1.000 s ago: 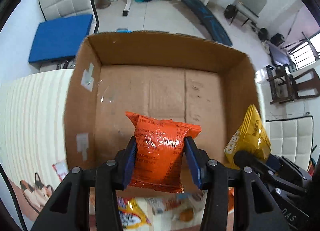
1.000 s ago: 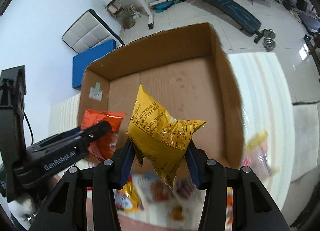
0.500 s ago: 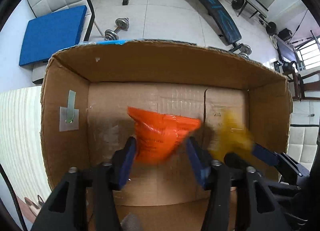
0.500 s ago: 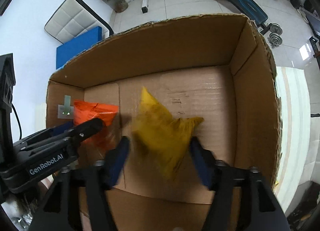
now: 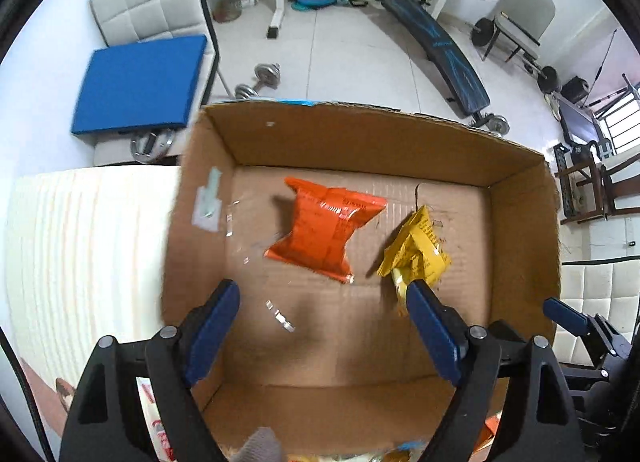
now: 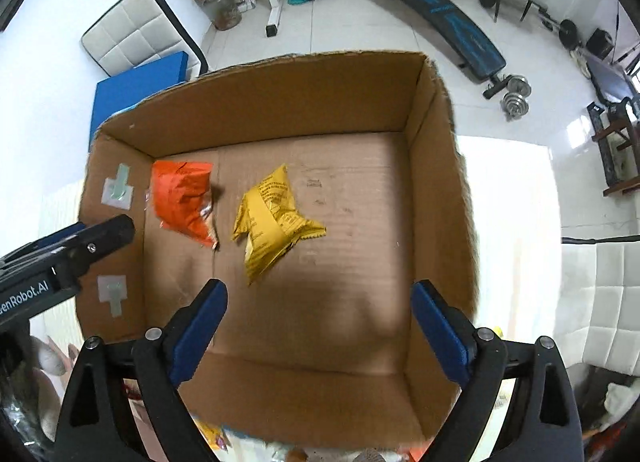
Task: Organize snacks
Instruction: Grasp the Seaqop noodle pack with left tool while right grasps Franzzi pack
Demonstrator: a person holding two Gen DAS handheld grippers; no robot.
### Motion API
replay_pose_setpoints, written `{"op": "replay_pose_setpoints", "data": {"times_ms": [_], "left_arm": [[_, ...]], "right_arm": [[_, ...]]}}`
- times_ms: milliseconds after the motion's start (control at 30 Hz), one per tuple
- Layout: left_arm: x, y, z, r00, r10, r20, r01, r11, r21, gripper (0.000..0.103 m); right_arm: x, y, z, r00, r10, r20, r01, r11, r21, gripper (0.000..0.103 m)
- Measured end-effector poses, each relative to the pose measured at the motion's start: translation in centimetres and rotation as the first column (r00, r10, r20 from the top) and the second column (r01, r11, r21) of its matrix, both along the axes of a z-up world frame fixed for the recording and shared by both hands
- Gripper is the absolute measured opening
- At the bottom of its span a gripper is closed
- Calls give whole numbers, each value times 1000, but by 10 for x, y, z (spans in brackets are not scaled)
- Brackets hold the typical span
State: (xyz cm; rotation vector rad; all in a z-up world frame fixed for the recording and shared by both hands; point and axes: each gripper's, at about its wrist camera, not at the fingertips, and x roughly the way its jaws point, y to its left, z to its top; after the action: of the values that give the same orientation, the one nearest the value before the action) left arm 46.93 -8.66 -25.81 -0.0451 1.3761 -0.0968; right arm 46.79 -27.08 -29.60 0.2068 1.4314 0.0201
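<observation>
Snack packets (image 6: 224, 436) below the cardboard box's (image 6: 280, 398) near wall are blurred and cut off by the frame edge, kinds unreadable. Left view: yellow packet's (image 5: 416, 250) lower end hidden behind a blue finger pad (image 5: 432, 334). Print on orange packet (image 5: 324, 230) too small to read. Grey blob (image 5: 262, 444) at bottom edge unidentifiable.

Bg for you: white tile floor (image 5: 352, 62), blue sit-up bench (image 5: 440, 50), dumbbell (image 5: 258, 80), white padded chair (image 5: 152, 10) w/ blue pad (image 5: 140, 82), barred window (image 5: 616, 126) at right, bright daylight.
</observation>
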Motion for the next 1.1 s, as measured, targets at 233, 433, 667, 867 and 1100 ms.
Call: {"op": "replay_pose_setpoints", "data": {"times_ms": [233,433,667,867,1100], "left_arm": [[-56,13,37,996,10,88,-13,1000,27,85],[-96,19,59,990,-2,142,-5,999,50,85],[-142,22,70,988,3,156,-9,999,38,85],[-179,30,38,998,17,64,-18,1000,24,96],[-213,44,-45,992,45,-119,-38,998,58,96]], "right_arm": [[-50,9,40,997,-4,83,8,999,-49,95],[-91,17,69,989,-18,146,27,998,-59,95],[-134,27,92,984,-14,177,22,999,-43,95],[-172,26,61,997,-26,77,24,1000,20,95],[-185,22,-20,995,-3,-99,9,998,67,95]]}}
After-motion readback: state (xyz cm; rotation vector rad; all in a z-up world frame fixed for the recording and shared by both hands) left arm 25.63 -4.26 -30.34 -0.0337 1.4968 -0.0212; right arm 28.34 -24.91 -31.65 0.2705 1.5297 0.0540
